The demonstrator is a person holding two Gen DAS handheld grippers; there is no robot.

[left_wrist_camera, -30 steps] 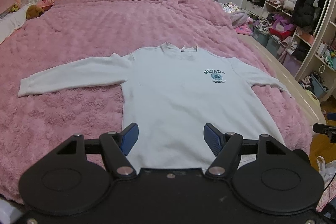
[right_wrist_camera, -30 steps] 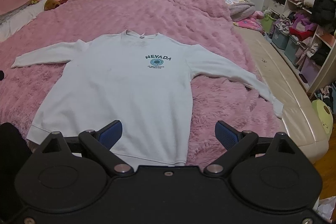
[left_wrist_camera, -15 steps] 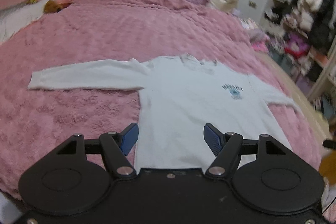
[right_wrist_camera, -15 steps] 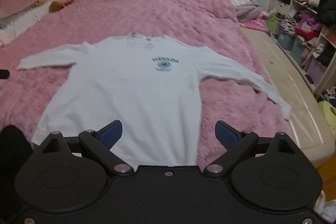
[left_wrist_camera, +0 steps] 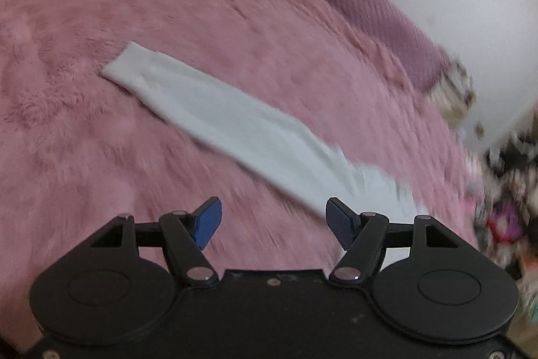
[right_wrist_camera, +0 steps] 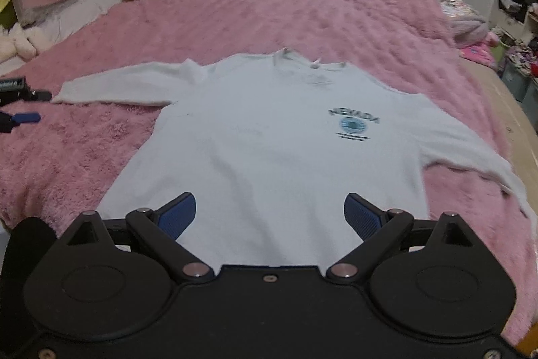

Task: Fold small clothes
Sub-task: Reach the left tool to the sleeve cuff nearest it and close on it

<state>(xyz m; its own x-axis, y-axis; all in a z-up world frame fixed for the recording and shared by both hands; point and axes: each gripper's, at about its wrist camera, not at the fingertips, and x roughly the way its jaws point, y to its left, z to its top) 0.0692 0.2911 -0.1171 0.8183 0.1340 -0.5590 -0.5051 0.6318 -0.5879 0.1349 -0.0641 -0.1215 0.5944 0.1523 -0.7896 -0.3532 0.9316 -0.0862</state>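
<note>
**Left tongs swing out to the sleeve; folding not yet begun**

A second ago both cameras looked straight up the sweatshirt from its hem. Now the left tongs point(left_wrist_camera: 270, 222) have turned away to the garment's left sleeve point(left_wrist_camera: 215, 120), which runs diagonally ahead of them, its cuff at the far end; the view is smeared with motion. In the right view they show at the left edge, just beside that cuff. The right tongs point(right_wrist_camera: 270, 219) have shifted so the hem lies just ahead of and between their pads, with the body beyond.

Both tongs stand wide apart and hold nothing.

This reads as the approach to a first fold: the left sleeve is probably the target, to be carried in over the body.

The sweatshirt point(right_wrist_camera: 269, 137) is pale, soft knit, lying flat and face up on the bed, sleeves out to either side, with a ribbed neck and a small dark chest print point(right_wrist_camera: 353, 123). Under it is a pink blanket point(right_wrist_camera: 252, 12), deep-piled and fluffy, which may grip the cloth and drag as it slides. The sleeve is a long flat tapering band, limp enough to droop from one pinch.
</note>
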